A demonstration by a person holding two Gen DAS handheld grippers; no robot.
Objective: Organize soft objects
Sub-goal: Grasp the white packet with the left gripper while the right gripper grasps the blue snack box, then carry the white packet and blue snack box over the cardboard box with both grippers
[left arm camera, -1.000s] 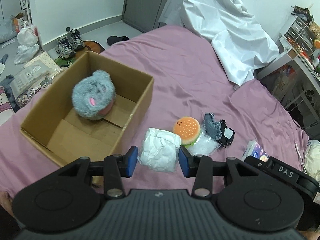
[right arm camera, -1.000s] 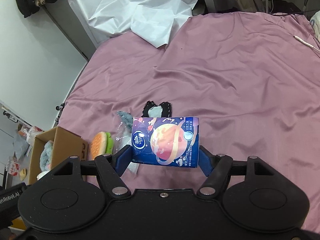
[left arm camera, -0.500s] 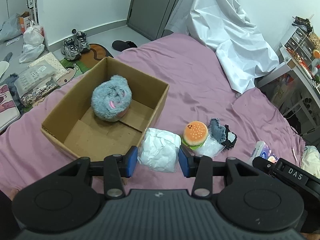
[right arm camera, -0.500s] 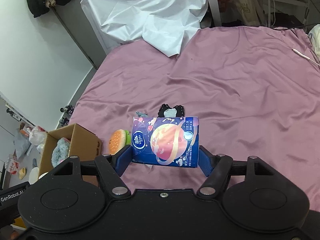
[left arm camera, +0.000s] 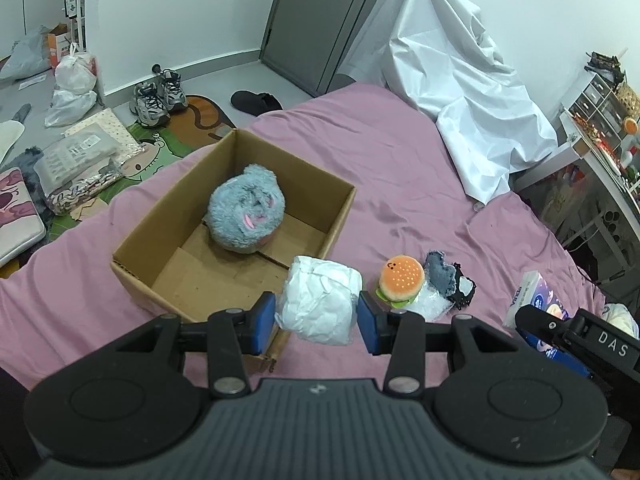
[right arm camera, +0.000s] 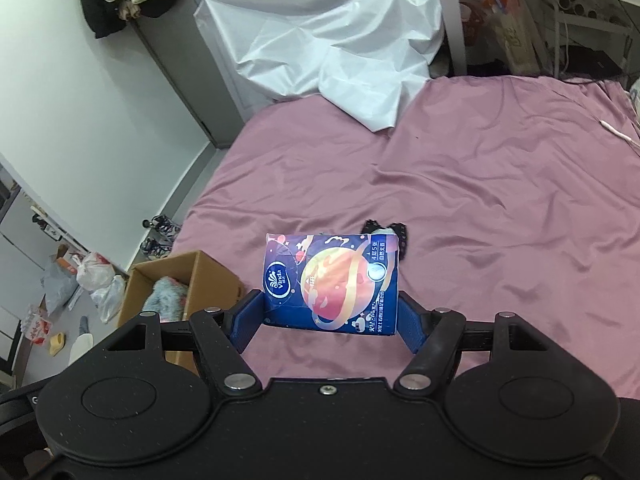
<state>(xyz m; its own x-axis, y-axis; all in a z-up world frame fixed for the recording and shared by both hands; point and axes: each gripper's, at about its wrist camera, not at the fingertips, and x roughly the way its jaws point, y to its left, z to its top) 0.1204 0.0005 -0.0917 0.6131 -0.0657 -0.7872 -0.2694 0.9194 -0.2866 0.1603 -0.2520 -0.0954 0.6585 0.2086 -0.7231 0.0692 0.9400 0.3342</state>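
My left gripper (left arm camera: 318, 322) is shut on a crumpled white soft bundle (left arm camera: 320, 298), held above the near right corner of an open cardboard box (left arm camera: 168, 236). A grey fluffy plush (left arm camera: 246, 220) lies inside that box. On the pink bedsheet to the right sit a small burger plush (left arm camera: 401, 280) and a grey and black fabric piece (left arm camera: 448, 280). My right gripper (right arm camera: 331, 320) is shut on a blue tissue pack (right arm camera: 332, 280) with a planet print, lifted over the sheet. The same pack (left arm camera: 534, 300) shows at the right edge of the left wrist view. The box (right arm camera: 168, 292) appears to the left.
A white sheet (left arm camera: 456, 92) is draped at the bed's far end. Shoes (left arm camera: 160, 96), bags (left arm camera: 74, 88) and packages clutter the floor to the left of the bed. A desk with drawers (left arm camera: 600, 120) stands to the right.
Both grippers have risen with their loads; the box and the toys on the bed look smaller and farther below. The left gripper now sits nearer the box's corner. Neither grip has changed.
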